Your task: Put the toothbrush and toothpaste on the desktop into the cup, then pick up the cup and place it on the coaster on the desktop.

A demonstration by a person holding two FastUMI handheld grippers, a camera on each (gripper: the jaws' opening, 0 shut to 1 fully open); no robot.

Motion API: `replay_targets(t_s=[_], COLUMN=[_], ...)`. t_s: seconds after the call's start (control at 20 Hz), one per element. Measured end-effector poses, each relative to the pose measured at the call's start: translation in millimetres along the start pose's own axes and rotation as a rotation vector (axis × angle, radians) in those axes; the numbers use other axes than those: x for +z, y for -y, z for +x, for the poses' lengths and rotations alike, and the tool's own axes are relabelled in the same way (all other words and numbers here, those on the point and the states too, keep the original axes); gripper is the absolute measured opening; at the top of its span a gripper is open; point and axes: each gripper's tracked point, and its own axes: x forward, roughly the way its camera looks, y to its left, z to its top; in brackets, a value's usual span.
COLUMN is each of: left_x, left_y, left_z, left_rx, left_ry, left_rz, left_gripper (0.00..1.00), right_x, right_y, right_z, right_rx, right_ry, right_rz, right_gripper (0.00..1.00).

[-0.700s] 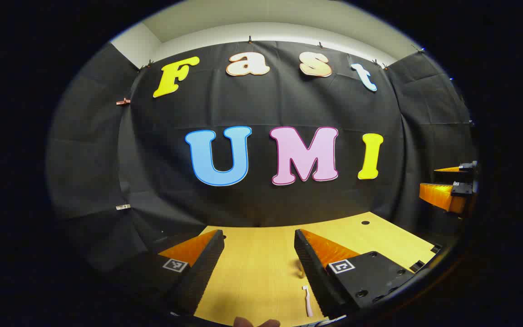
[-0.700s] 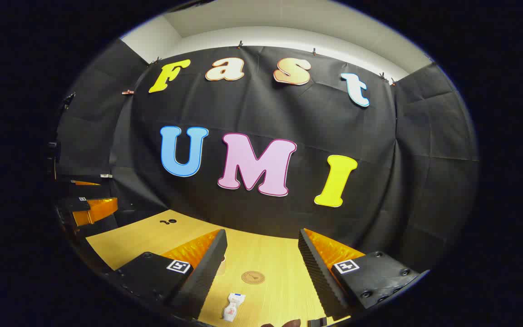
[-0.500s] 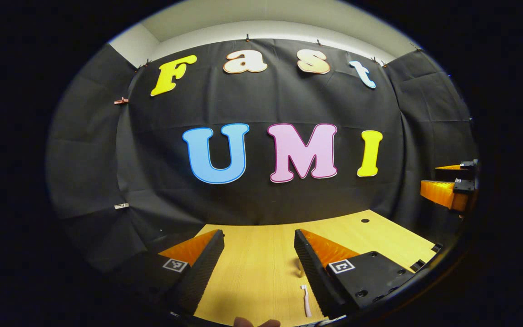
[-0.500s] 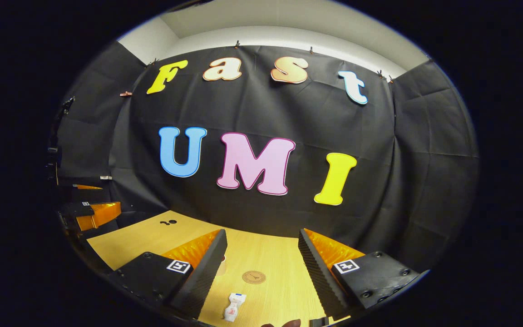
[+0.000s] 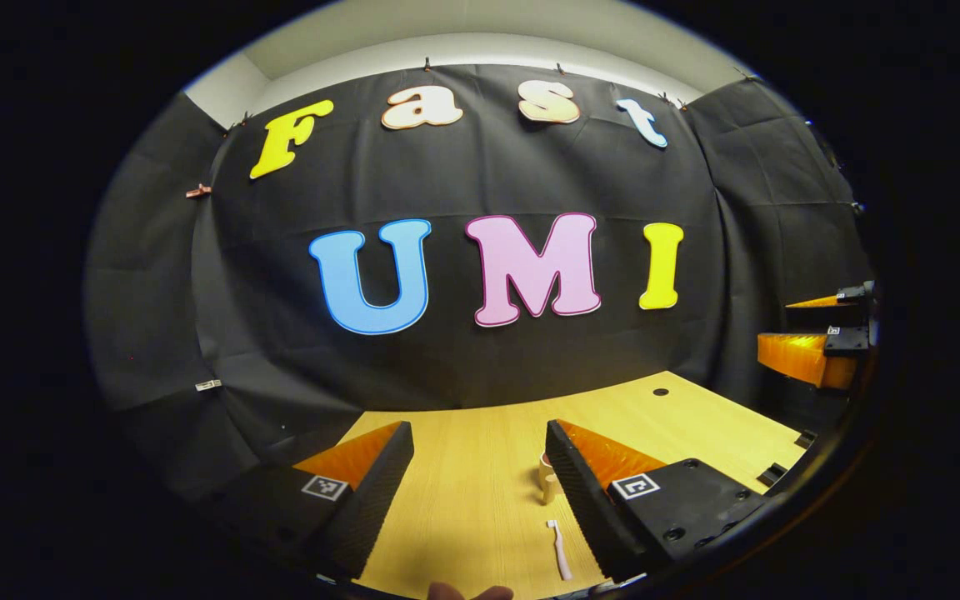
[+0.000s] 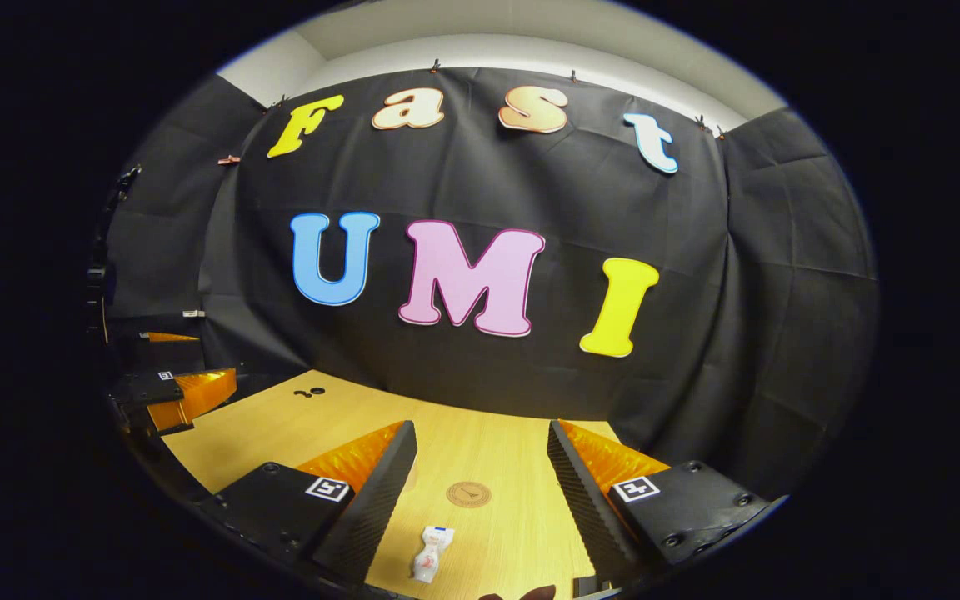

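Both grippers, left (image 5: 478,479) and right (image 6: 482,479), hover with jaws wide open, empty. Slim white toothbrush (image 5: 558,550) lies flat on light wooden worktop (image 5: 463,500) by pale cup (image 5: 545,477); small white toothpaste tube (image 6: 431,553) sits near round brown coaster (image 6: 468,494). Risk: low-lying brush skids from jaws.

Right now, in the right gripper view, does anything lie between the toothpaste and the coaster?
No. In the right gripper view, the stretch of desktop between the toothpaste and the coaster is bare wood.
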Motion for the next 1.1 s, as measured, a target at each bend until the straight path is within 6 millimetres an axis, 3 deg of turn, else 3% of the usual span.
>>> replay_targets(t_s=[0.15,0.35,0.65,0.85,1.1], left_x=[-11,-29,-65,-94,-107], left_y=[4,8,6,0,-5], left_z=[4,10,10,5,5], left_rx=[-0.014,-0.030,-0.029,-0.009,0.024], left_ry=[-0.022,-0.065,-0.143,-0.205,-0.246], left_rz=[0.014,0.033,0.059,0.068,0.075], left_gripper=[0.98,0.98,0.98,0.98,0.98], right_x=[-37,-119,-239,-296,-337], right_y=[-16,-36,-59,-66,-71], right_z=[8,18,33,46,59], right_rx=[0.035,0.087,0.094,0.092,0.090], right_ry=[-0.111,-0.375,-0.733,-0.859,-0.945], right_rz=[-0.015,-0.022,0.109,0.112,0.080], right_gripper=[0.97,0.97,0.98,0.98,0.96])
